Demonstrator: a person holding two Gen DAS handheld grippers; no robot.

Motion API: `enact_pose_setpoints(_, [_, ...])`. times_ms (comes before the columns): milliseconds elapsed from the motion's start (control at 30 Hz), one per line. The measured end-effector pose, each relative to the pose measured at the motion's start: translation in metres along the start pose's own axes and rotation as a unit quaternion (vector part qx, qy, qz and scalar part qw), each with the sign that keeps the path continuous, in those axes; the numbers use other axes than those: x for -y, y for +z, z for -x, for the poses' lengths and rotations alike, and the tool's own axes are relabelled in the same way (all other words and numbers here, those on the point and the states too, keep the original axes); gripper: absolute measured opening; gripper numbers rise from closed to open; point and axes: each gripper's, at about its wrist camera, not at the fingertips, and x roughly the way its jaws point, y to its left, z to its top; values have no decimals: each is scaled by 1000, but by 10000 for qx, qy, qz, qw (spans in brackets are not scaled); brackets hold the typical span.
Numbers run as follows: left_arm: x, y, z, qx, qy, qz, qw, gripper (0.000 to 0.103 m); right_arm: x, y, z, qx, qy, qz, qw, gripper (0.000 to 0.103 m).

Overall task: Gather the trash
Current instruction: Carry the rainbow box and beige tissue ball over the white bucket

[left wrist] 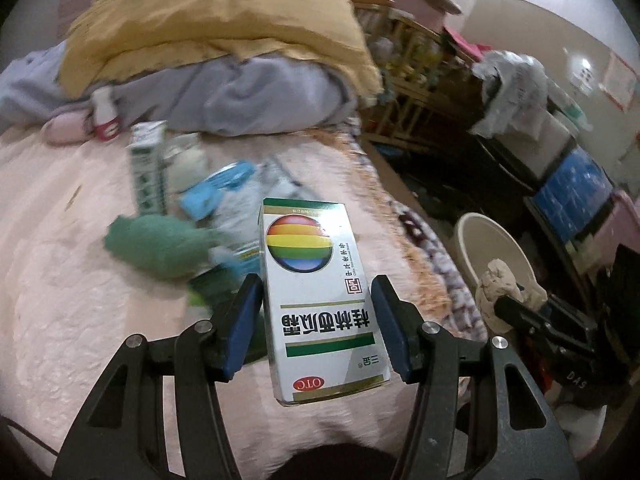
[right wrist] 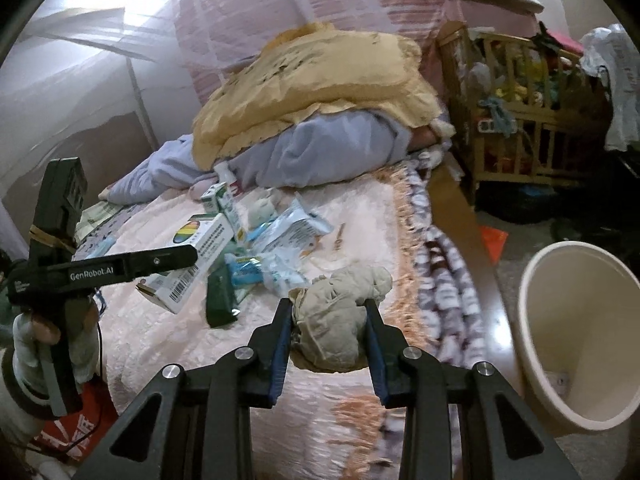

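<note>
My left gripper (left wrist: 318, 294) is shut on a white medicine box (left wrist: 320, 300) with a rainbow ball logo, held above the pink bed cover (left wrist: 60, 280). In the right wrist view the same left gripper (right wrist: 188, 258) and box (right wrist: 196, 256) show at the left. My right gripper (right wrist: 328, 308) is shut on a crumpled beige tissue wad (right wrist: 340, 312), which also shows in the left wrist view (left wrist: 500, 284). A cream bin (right wrist: 576, 340) stands on the floor to the right of the bed; it shows in the left wrist view (left wrist: 476, 240) too.
A pile of packets, boxes and wrappers (right wrist: 276, 240) lies mid-bed, with a green cloth (left wrist: 152, 248). Yellow and lilac bedding (right wrist: 320, 120) is heaped at the back. A wooden crib (right wrist: 520, 112) and clutter stand to the right.
</note>
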Motion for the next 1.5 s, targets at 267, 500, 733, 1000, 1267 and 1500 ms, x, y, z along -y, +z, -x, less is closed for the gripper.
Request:
enact_pose_setpoints(267, [56,7,-22,-24,-114,-573,9983,55,38,-1,21,128,-297,-339,9989,32])
enact_pose_setpoints(500, [100,13,-39,-46,-263,-991,9947,55,71,-5,38,199,-616,-557,9963,32])
enact_pose_setpoints(733, [137,20,-58,-107,-422,-1249,9912,55,108,-10,54,284,-938,-855,9915,33])
enact_pose_setpoints(1000, [173,27,-80,-156,-571,-1501,9869,55,147,-16,64,301,-1244,-1086,9858,32])
enact_pose_setpoints(1267, [199,31,-102,-269,-710,-1659,9832,55,175,-21,68,285,-1413,-1276,9813,33])
enact_pose_setpoints(1500, [219,33,-124,-451,-951,-1630,9810,55,188,-23,69,251,-1528,-1304,9793,32])
